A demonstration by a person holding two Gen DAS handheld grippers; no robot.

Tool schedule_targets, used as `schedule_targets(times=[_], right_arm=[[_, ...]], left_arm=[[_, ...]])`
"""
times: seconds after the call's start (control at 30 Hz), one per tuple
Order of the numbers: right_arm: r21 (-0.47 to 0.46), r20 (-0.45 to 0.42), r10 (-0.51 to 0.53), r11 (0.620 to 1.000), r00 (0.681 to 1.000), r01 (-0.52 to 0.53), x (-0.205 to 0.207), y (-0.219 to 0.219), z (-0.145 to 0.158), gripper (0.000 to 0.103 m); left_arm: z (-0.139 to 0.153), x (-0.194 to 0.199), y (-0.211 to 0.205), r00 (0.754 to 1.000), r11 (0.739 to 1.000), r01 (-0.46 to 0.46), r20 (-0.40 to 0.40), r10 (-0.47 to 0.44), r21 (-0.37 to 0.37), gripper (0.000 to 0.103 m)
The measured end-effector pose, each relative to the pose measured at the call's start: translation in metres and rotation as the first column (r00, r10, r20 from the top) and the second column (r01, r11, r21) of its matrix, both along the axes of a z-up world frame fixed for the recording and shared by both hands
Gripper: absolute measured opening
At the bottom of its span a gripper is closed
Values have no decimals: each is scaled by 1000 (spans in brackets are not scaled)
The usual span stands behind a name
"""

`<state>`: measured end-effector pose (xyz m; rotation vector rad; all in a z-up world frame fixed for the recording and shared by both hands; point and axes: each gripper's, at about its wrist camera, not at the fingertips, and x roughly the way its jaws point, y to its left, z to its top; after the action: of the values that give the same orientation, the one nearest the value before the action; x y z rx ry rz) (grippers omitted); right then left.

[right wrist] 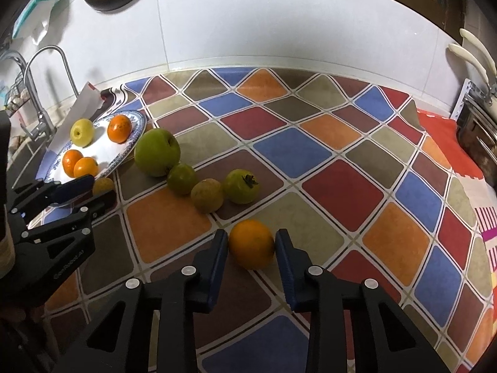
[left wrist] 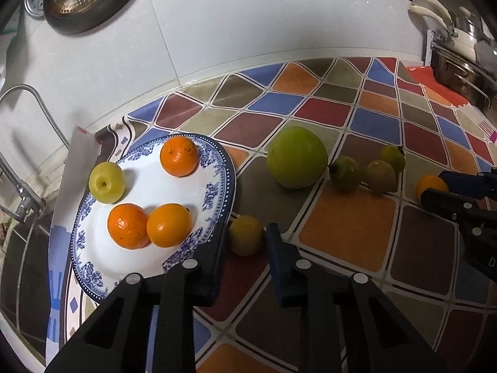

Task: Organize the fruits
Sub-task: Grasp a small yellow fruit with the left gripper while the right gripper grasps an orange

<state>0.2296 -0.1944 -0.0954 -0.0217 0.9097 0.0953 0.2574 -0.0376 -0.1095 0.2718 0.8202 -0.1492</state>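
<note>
We see both views lit brightly from overhead, with glare on the white wall tiles [left wrist: 248, 31] and soft shadows under the fruit. Fisheye bending curves the counter [right wrist: 326, 155] edges, and the corners fall dark.

four fruits [left wrist: 169, 229] on plate [left wrist: 214, 168]

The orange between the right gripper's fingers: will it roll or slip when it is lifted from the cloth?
The orange is round and lies on flat cloth, so it would probably roll if nudged. The right gripper has its pads against both sides; the glossy, curved peel might slip under a weak squeeze. It looks firm, not fragile.
</note>
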Motion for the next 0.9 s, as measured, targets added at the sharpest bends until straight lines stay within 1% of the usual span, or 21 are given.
schedule_targets(times=[0.2, 0.43, 0.9], right_arm=[[1, 7, 16, 1000, 1000, -16, -1, 3, 2, 33], [3, 33, 33, 999, 999, -33, -5, 5, 10, 33], [15, 127, 121, 992, 984, -124, -27, 24, 44, 33]], left_arm=[[4, -3, 0, 1000, 1000, 10, 9, -9, -20, 26], [16, -14, 4, 999, 998, 13, 37, -11, -57, 26], [52, -50, 23, 993, 991, -14, 115, 30, -132, 26]])
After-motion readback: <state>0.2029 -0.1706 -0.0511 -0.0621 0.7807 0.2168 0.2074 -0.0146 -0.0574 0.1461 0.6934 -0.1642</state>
